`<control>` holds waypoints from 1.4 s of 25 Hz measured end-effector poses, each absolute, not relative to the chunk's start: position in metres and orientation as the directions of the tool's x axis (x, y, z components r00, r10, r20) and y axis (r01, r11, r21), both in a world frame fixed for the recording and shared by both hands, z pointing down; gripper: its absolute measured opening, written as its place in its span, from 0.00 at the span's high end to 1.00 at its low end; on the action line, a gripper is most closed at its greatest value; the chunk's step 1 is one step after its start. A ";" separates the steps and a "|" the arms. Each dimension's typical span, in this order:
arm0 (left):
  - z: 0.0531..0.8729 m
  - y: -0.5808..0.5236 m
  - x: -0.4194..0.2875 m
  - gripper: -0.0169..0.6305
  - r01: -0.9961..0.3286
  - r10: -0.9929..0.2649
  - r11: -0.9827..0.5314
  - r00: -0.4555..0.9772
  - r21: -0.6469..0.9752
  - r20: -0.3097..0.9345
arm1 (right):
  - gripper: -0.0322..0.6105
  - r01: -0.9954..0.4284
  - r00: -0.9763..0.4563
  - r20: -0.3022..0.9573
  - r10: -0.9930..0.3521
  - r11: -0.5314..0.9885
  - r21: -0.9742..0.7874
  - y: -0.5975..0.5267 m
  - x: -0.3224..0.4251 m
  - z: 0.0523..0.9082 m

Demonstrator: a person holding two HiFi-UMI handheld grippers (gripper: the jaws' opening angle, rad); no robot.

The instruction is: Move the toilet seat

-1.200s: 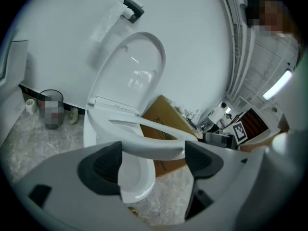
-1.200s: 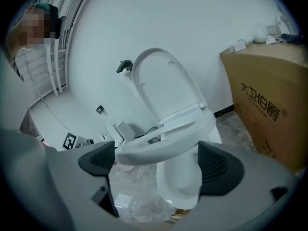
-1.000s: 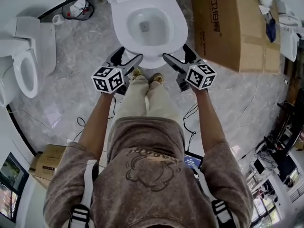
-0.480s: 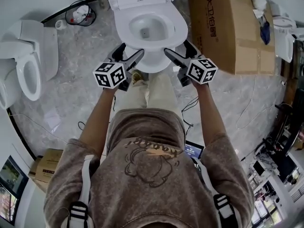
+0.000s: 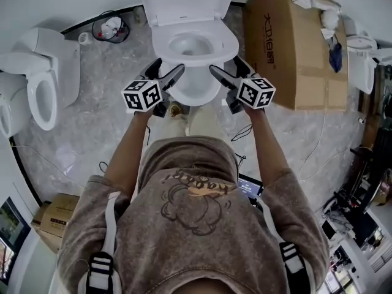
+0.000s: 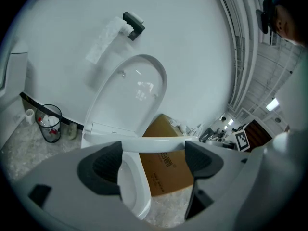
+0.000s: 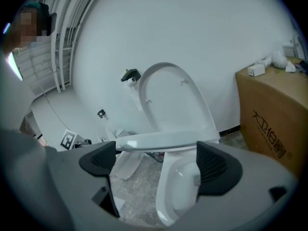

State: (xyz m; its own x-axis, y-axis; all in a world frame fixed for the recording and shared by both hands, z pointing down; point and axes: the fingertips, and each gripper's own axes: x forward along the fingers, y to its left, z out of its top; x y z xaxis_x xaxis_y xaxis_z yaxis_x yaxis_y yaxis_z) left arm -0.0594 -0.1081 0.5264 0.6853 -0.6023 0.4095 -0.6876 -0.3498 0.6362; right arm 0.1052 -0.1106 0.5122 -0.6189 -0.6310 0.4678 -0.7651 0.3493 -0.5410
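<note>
A: Where's the toilet seat (image 5: 228,41)?
B: About level over the bowl (image 5: 195,94), with the lid (image 5: 188,2) up against the wall. We hold the left gripper (image 5: 170,66) and right gripper (image 5: 224,64) just off the front rim, one per side. Looks like set-up for a two-sided lift.
A: Fingers?
B: Both pairs spread wide, nothing between them. The seat edge sits beyond the pads (image 7: 214,165).
A: Clearance?
B: The arc up to the lid looks open. The cardboard box (image 5: 288,48) crowds our right. The floor (image 5: 104,103) on the left gives us more room.
</note>
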 end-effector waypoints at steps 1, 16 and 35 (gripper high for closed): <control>0.524 -0.112 -0.059 0.35 -0.689 -0.606 -0.346 0.682 0.637 0.408 | 0.15 -0.766 -0.620 0.469 -0.629 0.353 -0.538 -0.114 0.106 0.510; 0.499 -0.149 -0.060 0.34 -0.717 -0.690 -0.278 0.612 0.639 0.386 | 0.21 -0.753 -0.642 0.495 -0.585 0.363 -0.548 -0.154 0.110 0.489; 0.484 -0.183 -0.067 0.34 -0.714 -0.689 -0.255 0.607 0.652 0.395 | 0.22 -0.757 -0.630 0.491 -0.601 0.334 -0.562 -0.189 0.104 0.474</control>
State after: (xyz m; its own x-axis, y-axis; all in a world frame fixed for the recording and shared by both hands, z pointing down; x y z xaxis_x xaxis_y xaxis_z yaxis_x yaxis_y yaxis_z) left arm -0.0670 -0.1830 0.4838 0.6074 -0.6891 0.3952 -0.7139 -0.2553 0.6521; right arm 0.1037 -0.1893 0.4740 -0.6300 -0.6014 0.4914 -0.7570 0.3340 -0.5616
